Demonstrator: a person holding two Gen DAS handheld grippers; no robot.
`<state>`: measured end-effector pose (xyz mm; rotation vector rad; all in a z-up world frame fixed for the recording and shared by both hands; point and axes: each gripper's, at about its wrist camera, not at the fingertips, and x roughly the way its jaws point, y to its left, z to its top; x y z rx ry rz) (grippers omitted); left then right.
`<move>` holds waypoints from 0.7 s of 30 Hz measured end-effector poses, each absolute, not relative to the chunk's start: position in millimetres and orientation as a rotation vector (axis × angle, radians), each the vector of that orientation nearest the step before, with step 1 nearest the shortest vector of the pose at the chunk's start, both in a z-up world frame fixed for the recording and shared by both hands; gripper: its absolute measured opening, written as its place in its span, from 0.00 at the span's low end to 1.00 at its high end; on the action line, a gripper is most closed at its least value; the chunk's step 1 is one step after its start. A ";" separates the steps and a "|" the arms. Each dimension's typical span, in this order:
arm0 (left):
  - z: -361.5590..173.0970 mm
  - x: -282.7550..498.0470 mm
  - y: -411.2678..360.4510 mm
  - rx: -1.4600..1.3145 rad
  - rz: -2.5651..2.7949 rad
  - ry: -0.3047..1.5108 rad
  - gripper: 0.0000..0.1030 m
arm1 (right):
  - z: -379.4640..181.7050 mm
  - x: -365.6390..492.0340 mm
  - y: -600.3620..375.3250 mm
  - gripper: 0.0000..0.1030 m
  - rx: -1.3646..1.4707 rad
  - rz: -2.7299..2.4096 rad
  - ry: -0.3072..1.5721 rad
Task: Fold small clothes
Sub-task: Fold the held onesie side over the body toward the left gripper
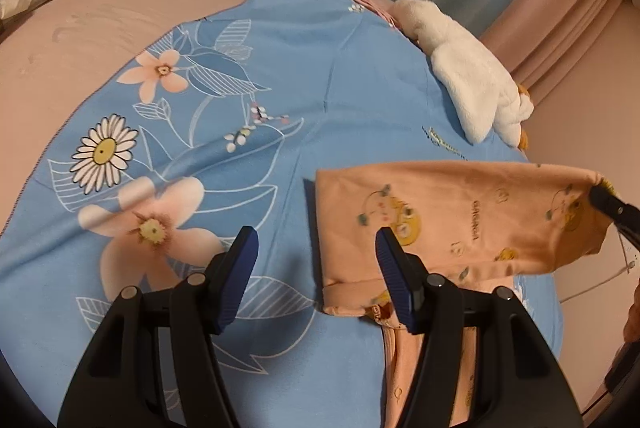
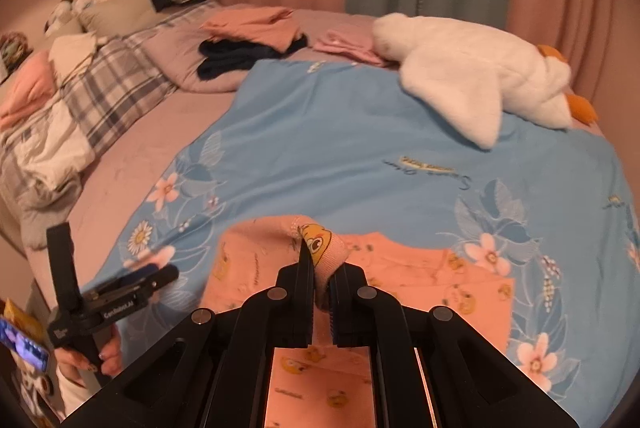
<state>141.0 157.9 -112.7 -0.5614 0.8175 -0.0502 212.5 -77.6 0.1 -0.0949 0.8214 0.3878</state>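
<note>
Lifting the peach garment (image 2: 384, 272) off the blue floral sheet (image 2: 360, 148) near me, my right fingers (image 2: 320, 270) clench its cuff, left fingers (image 1: 316, 248) released; next, carry it across to fold.

Counted: two tools, left tool (image 1: 316, 252), right tool (image 2: 320, 268); one peach printed garment (image 1: 460, 224); one blue floral sheet (image 2: 360, 148); one white plush duck (image 2: 472, 68); one bed (image 2: 132, 156).

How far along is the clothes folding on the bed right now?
Done: folded clothes sit stacked near the pillows. In hand: the right gripper is shut on a cuff of the orange garment, lifting it over itself. The left gripper is open and holds nothing. Left: finishing this fold.
</note>
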 end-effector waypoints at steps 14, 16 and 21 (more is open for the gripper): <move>-127.7 157.9 127.2 -0.494 -0.095 0.872 0.58 | 3.4 212.9 -143.5 0.07 0.046 0.249 0.812; -130.9 160.3 121.9 -0.480 -0.104 0.885 0.58 | 2.4 211.5 -148.3 0.07 0.054 0.241 0.809; -138.6 164.1 110.2 -0.452 -0.120 0.908 0.53 | 2.3 211.5 -161.3 0.07 0.075 0.216 0.807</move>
